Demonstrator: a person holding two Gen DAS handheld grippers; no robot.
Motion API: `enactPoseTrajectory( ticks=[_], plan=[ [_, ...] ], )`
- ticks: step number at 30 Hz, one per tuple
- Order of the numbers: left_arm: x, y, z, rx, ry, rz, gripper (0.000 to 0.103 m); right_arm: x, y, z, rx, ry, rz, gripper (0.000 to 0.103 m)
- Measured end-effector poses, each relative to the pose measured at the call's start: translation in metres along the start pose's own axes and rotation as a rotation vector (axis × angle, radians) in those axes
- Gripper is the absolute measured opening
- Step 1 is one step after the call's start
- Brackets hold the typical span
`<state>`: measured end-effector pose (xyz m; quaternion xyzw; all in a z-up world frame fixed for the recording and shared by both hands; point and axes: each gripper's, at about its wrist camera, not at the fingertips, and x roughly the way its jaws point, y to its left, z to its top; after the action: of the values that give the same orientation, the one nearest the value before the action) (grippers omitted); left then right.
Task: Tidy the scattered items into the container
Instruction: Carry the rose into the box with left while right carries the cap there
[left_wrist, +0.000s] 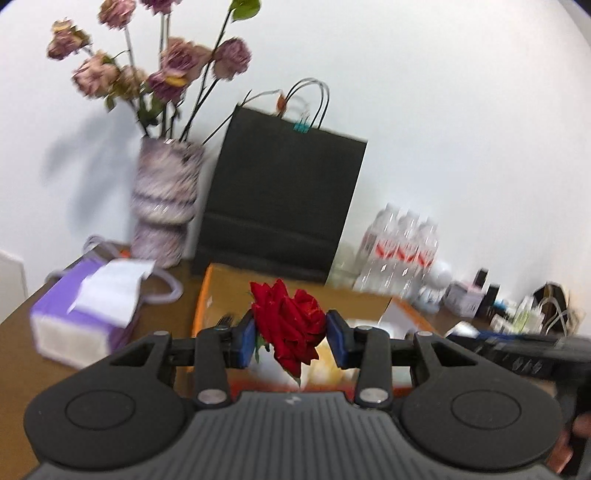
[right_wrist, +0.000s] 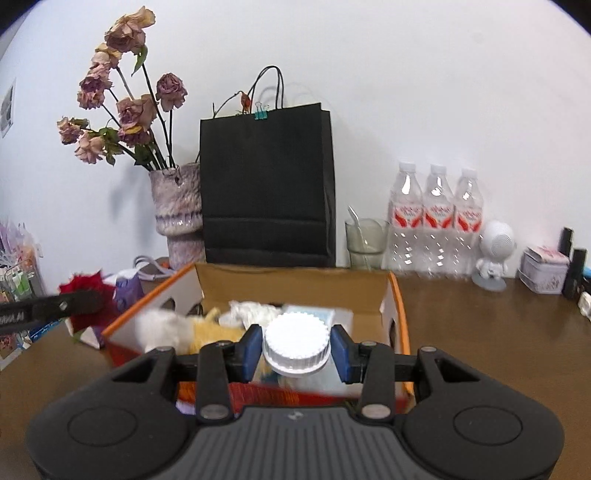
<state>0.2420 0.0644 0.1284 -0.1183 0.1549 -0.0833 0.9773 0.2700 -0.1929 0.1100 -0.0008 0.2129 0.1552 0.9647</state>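
Observation:
My left gripper (left_wrist: 291, 338) is shut on a red rose (left_wrist: 286, 323) and holds it above the near part of an open cardboard box (left_wrist: 221, 284) with orange edges. My right gripper (right_wrist: 297, 349) is shut on a bottle by its ribbed white cap (right_wrist: 295, 341), over the same box (right_wrist: 295, 277). The box holds white and yellow soft items (right_wrist: 207, 328) and a pale blue packet (right_wrist: 314, 314). In the right wrist view the rose (right_wrist: 86, 291) and the left gripper's arm show at the left of the box.
A black paper bag (right_wrist: 267, 184) stands behind the box, a vase of dried roses (right_wrist: 177, 210) to its left. A purple tissue box (left_wrist: 85, 317) lies at left. A glass (right_wrist: 365, 240), three water bottles (right_wrist: 436, 218), a white figurine (right_wrist: 493, 254) and a tin (right_wrist: 545, 269) stand at right.

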Motion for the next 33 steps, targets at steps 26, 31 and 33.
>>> enactPoseTrajectory(
  ticks=[26,31,33],
  plan=[
    [0.097,-0.014,-0.005,0.036,0.105,0.2,0.103,0.088,-0.008,0.009,0.039,0.145,-0.026,0.102],
    [0.097,-0.012,-0.003,0.04,0.123,0.231,0.103,0.084,-0.004,0.012,0.013,0.161,-0.035,0.103],
    [0.097,-0.009,-0.002,0.031,0.127,0.236,0.103,0.083,-0.004,0.013,0.011,0.162,-0.032,0.103]
  ],
)
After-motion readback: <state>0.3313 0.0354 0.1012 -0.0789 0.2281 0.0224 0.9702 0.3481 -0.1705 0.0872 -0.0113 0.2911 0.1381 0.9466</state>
